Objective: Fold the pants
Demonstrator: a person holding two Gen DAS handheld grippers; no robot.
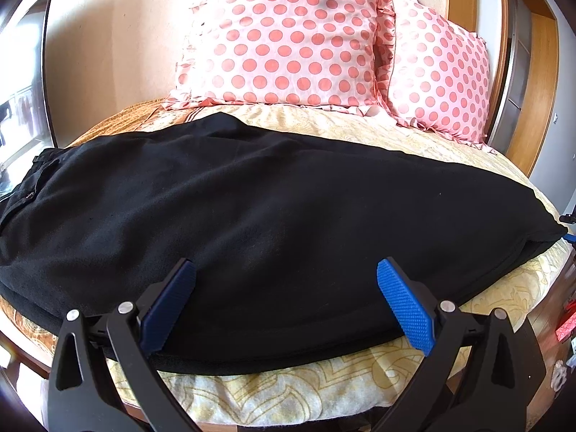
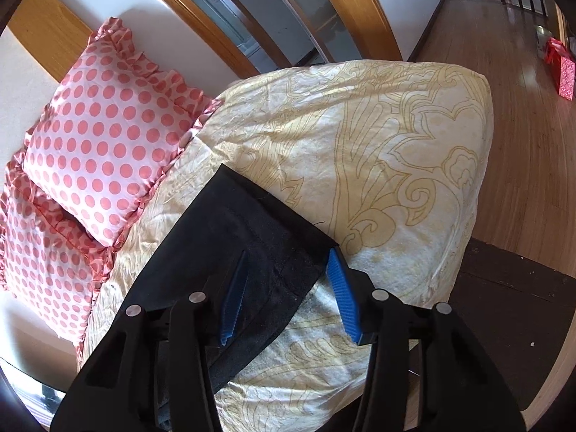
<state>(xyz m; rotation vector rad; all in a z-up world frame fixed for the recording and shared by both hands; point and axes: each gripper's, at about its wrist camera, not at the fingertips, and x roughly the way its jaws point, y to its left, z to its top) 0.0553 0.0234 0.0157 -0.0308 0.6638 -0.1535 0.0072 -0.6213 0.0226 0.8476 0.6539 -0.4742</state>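
Both grippers (image 1: 286, 280) (image 2: 288, 273) gape over black pants (image 1: 252, 216).

Two polka-dot pillows (image 1: 288, 32) lean at the head of a yellow-patterned bedspread (image 2: 396, 151).

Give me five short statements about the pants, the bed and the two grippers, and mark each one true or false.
1. The pants are black. True.
2. The pants hang from a hanger. False: they lie flat across the bed.
3. Two polka-dot pillows stand at the head of the bed. True.
4. The left gripper is clamped shut on a pillow. False: its jaws stand wide open over the near edge of the pants.
5. The right gripper is at the hem end of the pants, with the hem corner between its blue pads. True; the pads do not yet press on the cloth.
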